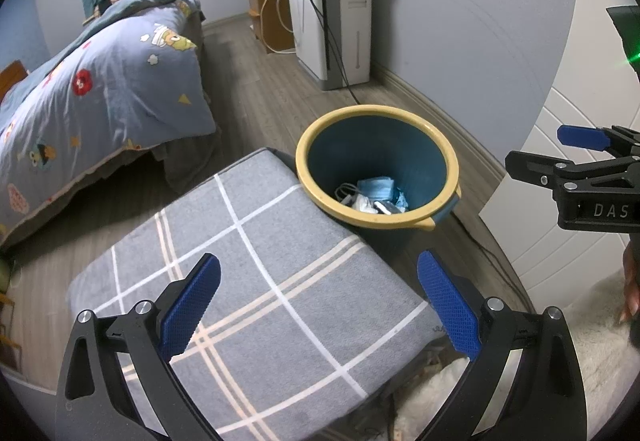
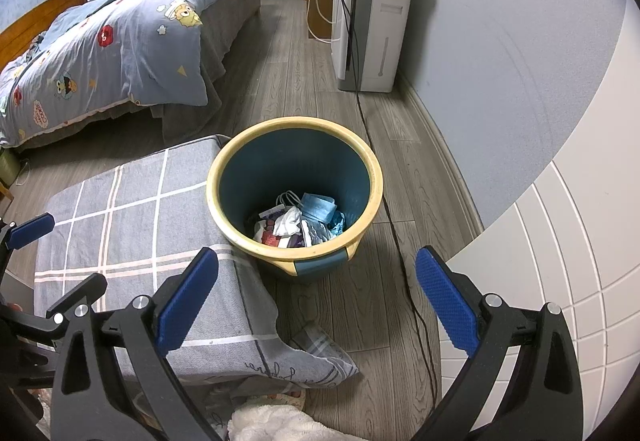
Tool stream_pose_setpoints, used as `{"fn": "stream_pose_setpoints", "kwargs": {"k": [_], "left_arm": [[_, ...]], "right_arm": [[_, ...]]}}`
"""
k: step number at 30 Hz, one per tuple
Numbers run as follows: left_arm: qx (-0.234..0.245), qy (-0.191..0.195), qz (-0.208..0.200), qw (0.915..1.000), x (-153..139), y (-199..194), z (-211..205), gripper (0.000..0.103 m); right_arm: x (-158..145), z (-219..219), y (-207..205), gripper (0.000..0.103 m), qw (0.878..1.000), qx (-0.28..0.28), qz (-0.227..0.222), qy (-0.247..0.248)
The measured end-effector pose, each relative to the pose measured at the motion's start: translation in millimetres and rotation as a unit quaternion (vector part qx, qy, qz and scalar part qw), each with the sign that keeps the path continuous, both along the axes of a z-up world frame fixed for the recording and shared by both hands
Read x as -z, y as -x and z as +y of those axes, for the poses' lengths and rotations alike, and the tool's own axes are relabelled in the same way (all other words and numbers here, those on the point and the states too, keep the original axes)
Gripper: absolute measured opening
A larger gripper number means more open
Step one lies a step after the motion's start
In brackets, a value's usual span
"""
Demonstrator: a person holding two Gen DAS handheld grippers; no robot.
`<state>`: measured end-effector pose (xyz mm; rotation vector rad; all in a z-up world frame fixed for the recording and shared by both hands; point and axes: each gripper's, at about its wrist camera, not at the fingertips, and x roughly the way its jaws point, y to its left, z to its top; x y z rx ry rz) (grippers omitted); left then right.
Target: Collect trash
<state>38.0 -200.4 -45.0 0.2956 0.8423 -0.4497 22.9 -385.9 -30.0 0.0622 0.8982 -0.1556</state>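
Note:
A blue waste bin with a yellow rim [image 1: 450, 157] [image 2: 374, 177] stands on the wood floor beside a grey checked cushion stool [image 1: 256, 293] [image 2: 132, 225]. Trash [image 1: 374, 197] [image 2: 304, 219] lies at the bin's bottom: a blue face mask, white paper and wrappers. My left gripper [image 1: 318, 305] hovers open over the stool, nothing between its blue pads. My right gripper [image 2: 316, 301] is open and empty above the floor just in front of the bin. In the left wrist view the right gripper's fingertip [image 1: 582, 137] shows at the right edge.
A bed with a blue cartoon duvet [image 1: 100, 81] [image 2: 120, 41] fills the left. A white appliance [image 1: 340, 21] [image 2: 372, 21] stands by the wall, its black cable [image 2: 400, 241] running past the bin. White cabinet doors [image 2: 560, 261] are at right. White fluffy fabric [image 2: 276, 421] lies below.

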Motion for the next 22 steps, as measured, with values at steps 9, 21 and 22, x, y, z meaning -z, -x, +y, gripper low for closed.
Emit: {"fn": "stream_pose_setpoints", "kwargs": {"k": [9,21,22], "left_arm": [[-0.007,0.001,-0.013,0.9999,-3,0,4,0.098],[-0.022,-0.011,-0.017,0.9996,-11,-5,8,0.098],[-0.021,-0.007,-0.020,0.9996,-14,-4,10,0.098]], "right_arm": [[0,-1,-1,0.097,1.000,-0.001,0.001,0.000],[8,-1,1,0.097,1.000,0.002,0.010,0.002],[9,1,1,0.097,1.000,0.002,0.012,0.004]]}}
